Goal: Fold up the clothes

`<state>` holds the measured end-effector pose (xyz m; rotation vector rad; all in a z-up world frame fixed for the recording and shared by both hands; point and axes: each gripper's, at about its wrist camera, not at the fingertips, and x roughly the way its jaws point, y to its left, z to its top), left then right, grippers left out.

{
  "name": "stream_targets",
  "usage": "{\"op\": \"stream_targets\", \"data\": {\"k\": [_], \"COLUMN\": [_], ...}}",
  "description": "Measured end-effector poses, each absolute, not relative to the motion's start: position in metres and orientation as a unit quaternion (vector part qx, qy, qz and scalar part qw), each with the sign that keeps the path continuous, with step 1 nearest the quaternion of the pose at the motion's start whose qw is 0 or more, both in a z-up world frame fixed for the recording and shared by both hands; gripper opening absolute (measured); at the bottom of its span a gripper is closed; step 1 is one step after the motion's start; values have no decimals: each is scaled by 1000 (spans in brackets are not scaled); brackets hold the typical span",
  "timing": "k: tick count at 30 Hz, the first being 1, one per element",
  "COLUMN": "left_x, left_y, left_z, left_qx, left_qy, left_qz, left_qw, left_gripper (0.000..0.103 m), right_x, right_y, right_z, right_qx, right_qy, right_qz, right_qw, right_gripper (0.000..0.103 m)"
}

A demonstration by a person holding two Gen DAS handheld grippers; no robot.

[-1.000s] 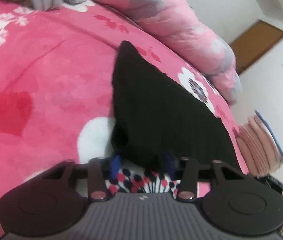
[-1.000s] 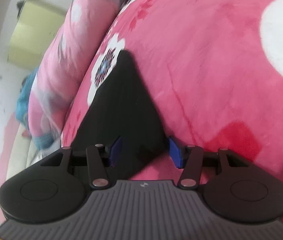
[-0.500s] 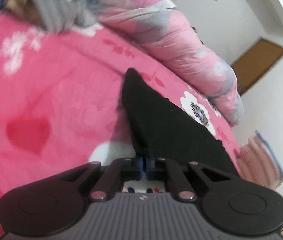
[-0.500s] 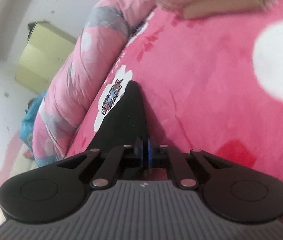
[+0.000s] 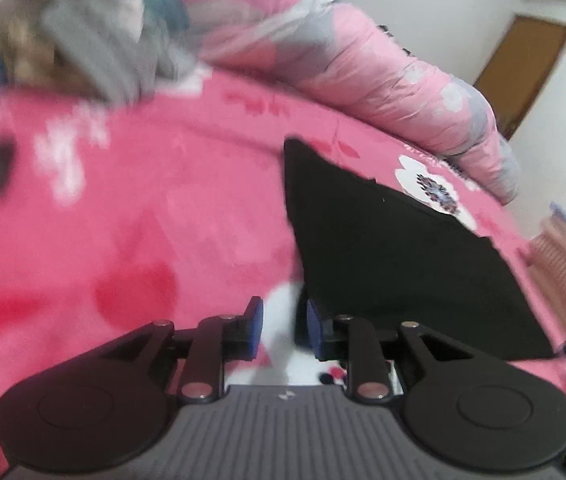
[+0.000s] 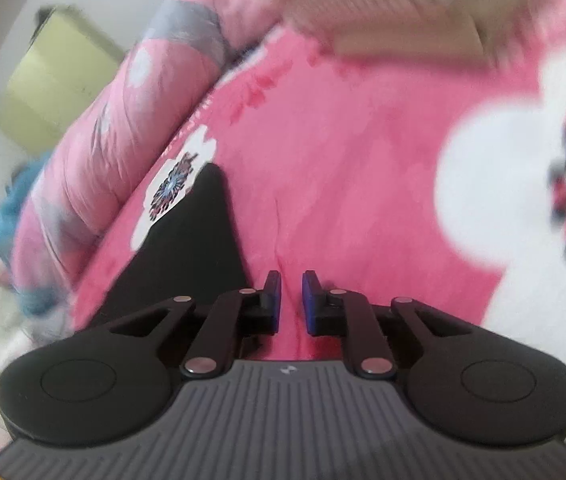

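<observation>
The black garment (image 5: 395,256) lies flat on the pink blanket (image 5: 163,208), just ahead and right of the left gripper (image 5: 281,322), ahead and left of the right gripper (image 6: 291,298). Both hold nothing, their 2 fingers narrowly parted.

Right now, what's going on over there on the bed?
A person with a handheld gripper in each hand is folding clothes on a pink flowered blanket. A black garment lies flat on it. The left gripper and right gripper are both open with nothing between their fingers, each near an edge of the garment. More clothes are piled blurrily at the far end.
</observation>
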<state>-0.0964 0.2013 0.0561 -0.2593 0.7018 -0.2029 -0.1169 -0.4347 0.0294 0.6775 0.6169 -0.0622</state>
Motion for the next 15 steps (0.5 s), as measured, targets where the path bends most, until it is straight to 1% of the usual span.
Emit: {"op": "stream_targets", "data": {"k": [3,6,8,11,12,13,14,15], "left_x": [-98,-88,-79,-56,-50,-46,-43,-41], "left_y": [181,151,130,117,120,132,145,158], "left_z": [76,79,70,43,36,33,33,36], "left_qx": [-80,-59,-43,-30,-28,-43,-69,-97], "left_qy": [310,305,311,352,361,362,364,366], "left_qz": [-117,-158,-180,-167,-150,-138,-132,-126], "left_qw": [940,937,932,920,920,921,919,917], "left_gripper": [24,25,27,29,24,12,10,10], "right_x": [-110,-97,-88,-77,-73,-70,-70,-72], "right_y": [-401,-348,-319,-295,-295,-303,-315,-330], "right_z": [45,53,48,34,29,22,21,23], "right_qx": [230,116,65,11,-4,-17,-10,8], "right_qy": [292,290,292,305,314,319,317,318], "right_qz": [2,58,89,117,107,91,87,77], "right_qw": [928,948,950,945,943,943,944,945], "right_gripper": [12,11,11,9,8,7,6,5]}}
